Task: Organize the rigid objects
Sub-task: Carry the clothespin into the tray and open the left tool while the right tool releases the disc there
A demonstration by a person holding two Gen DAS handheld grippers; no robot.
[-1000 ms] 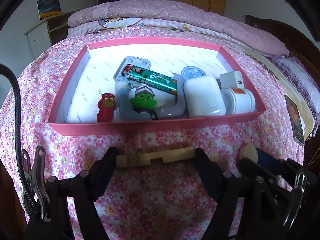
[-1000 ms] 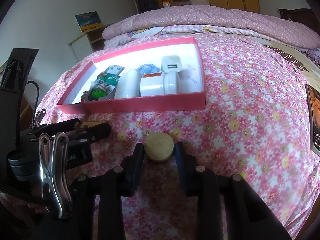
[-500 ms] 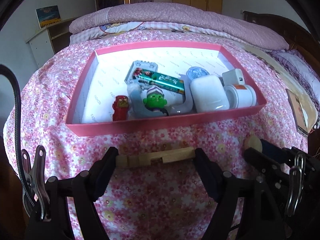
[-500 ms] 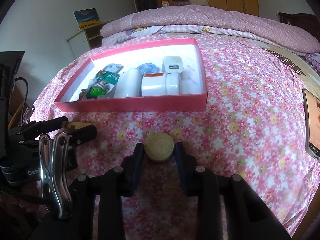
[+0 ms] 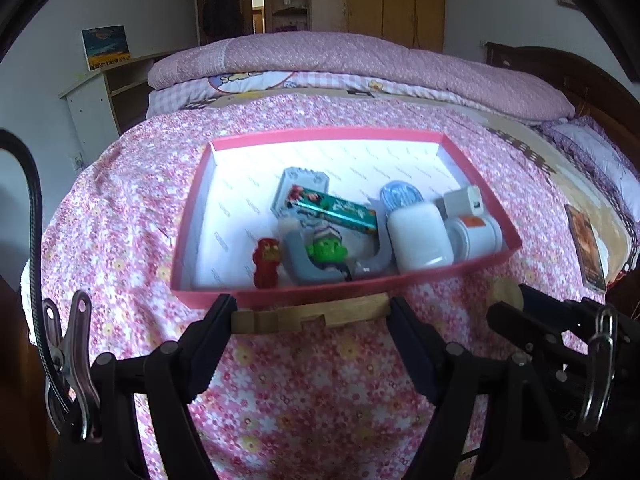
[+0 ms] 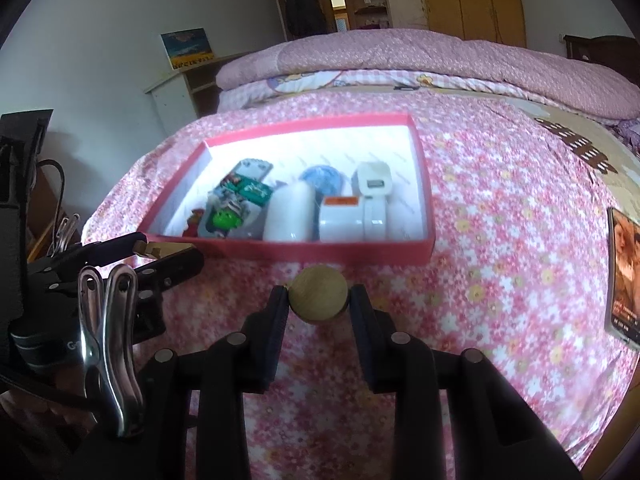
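Left gripper (image 5: 310,314): clamped on a flat wooden piece (image 5: 310,315), one black finger at each end, the piece held crosswise just in front of the pink box's near wall.
Right gripper (image 6: 319,300): closed on a round wooden knob (image 6: 319,299), pinched from both sides, just short of the box's near wall (it also shows at the right edge of the left wrist view, with the knob (image 5: 505,294) at its tip).
Pink box (image 5: 192,200): a shallow tray with a white printed lining, lying on the bed (image 5: 120,208) with its flowered pink cover.
Inside, left part: a small red figure (image 5: 266,258) stands close to the near wall, bare lining beside it.
Inside, middle: a green-faced toy (image 5: 328,250) sits in a grey curved holder (image 5: 304,268); behind it a green packet (image 5: 334,210) lies slanted across a grey block (image 5: 304,184).
Inside, right part: a white rounded case (image 5: 418,238), a white cylinder with an orange label (image 5: 474,232), a white charger plug (image 5: 466,200) and a blue round lid (image 5: 400,194), all crowded together.
Further off: a book (image 5: 586,244) lies on the bed's right side, well apart from the box; a folded pink quilt (image 5: 360,60) lies at the far end.
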